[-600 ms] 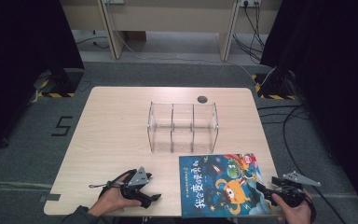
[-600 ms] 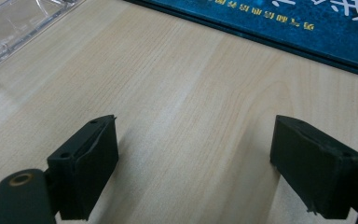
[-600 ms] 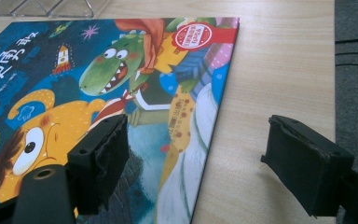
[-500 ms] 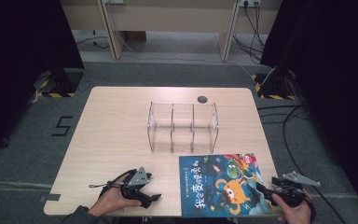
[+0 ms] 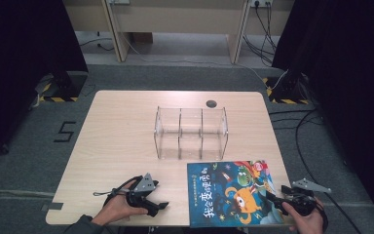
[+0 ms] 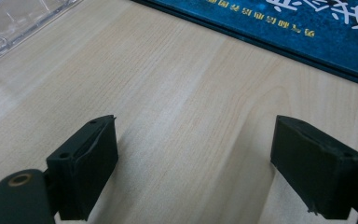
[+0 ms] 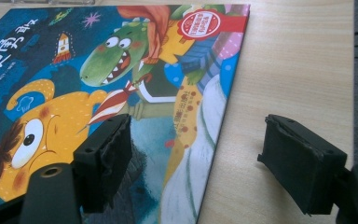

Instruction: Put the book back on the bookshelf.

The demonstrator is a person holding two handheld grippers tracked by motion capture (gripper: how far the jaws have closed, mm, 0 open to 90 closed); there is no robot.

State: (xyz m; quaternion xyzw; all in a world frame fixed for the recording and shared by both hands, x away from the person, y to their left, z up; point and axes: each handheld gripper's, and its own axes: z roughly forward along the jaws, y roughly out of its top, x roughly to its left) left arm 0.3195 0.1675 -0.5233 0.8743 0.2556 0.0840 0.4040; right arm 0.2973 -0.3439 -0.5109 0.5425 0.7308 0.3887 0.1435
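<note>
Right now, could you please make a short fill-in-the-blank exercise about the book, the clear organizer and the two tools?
1. The picture book lies ____ on the table.
2. The clear organizer has ____ compartments.
3. The right tool has one jaw over the book's cover and the other over bare ____.
4. The left tool is ____, with nothing between its jaws.

Missing words: flat; three; table; open

Book (image 6: pixel 279 32) cover (cropped by frame edge)
</note>
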